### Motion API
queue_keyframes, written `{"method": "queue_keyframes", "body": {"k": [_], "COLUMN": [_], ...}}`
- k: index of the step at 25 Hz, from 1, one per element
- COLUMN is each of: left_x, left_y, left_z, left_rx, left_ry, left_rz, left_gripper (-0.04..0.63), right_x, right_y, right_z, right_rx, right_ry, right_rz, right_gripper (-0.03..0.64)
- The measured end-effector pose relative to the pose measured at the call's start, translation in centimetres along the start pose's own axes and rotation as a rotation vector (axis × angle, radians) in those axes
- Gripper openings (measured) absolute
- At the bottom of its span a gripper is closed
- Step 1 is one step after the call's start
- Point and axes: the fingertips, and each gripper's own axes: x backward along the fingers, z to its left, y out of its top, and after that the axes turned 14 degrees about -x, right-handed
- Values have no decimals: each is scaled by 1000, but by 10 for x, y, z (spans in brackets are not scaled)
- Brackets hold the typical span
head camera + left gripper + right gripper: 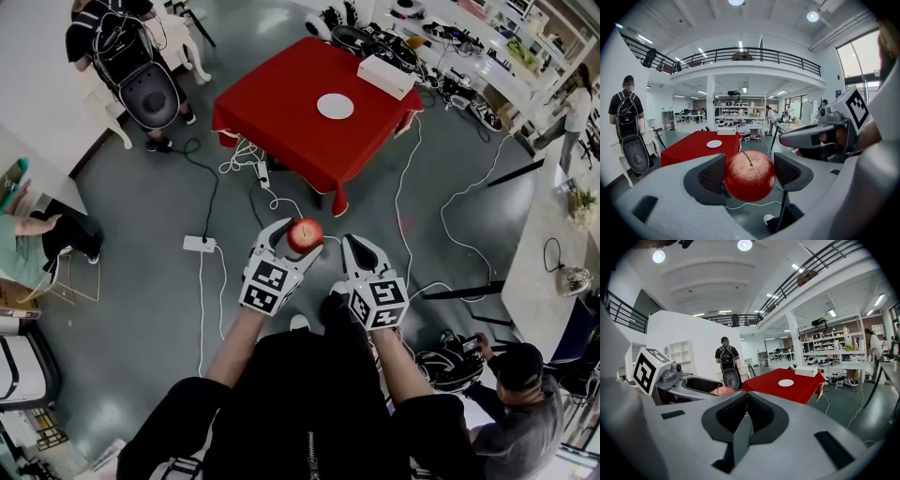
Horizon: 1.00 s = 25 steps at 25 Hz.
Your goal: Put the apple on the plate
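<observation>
A red apple with its stem up is clamped between the dark pads of my left gripper; in the left gripper view the apple fills the gap between the jaws. My right gripper hangs beside it, shut with nothing held, its pads meeting in the right gripper view. The white plate lies on a red-clothed table well ahead of both grippers, across open floor. The same plate shows small in the left gripper view and the plate in the right gripper view.
A white box sits at the table's far right corner. Cables and a power strip trail over the grey floor between me and the table. A person with a backpack stands left of the table. Another person crouches at my right.
</observation>
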Motion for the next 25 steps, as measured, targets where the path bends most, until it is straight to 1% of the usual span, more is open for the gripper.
{"method": "queue_keyframes", "body": {"k": [5, 13, 25], "left_x": [-17, -64, -155], "left_y": [1, 11, 57], "left_z": [5, 30, 67], "left_rx": [0, 7, 17], "left_ry": [-3, -10, 24], "left_rz": [7, 23, 51], "left_gripper": [324, 324, 324], "right_x": [-11, -45, -89], "right_y": [2, 27, 91], "right_z": [-15, -49, -126], "right_rx": [-6, -15, -20], "right_ry": [-3, -2, 38], "right_rz": [5, 20, 45], "right_gripper": [12, 12, 12]}}
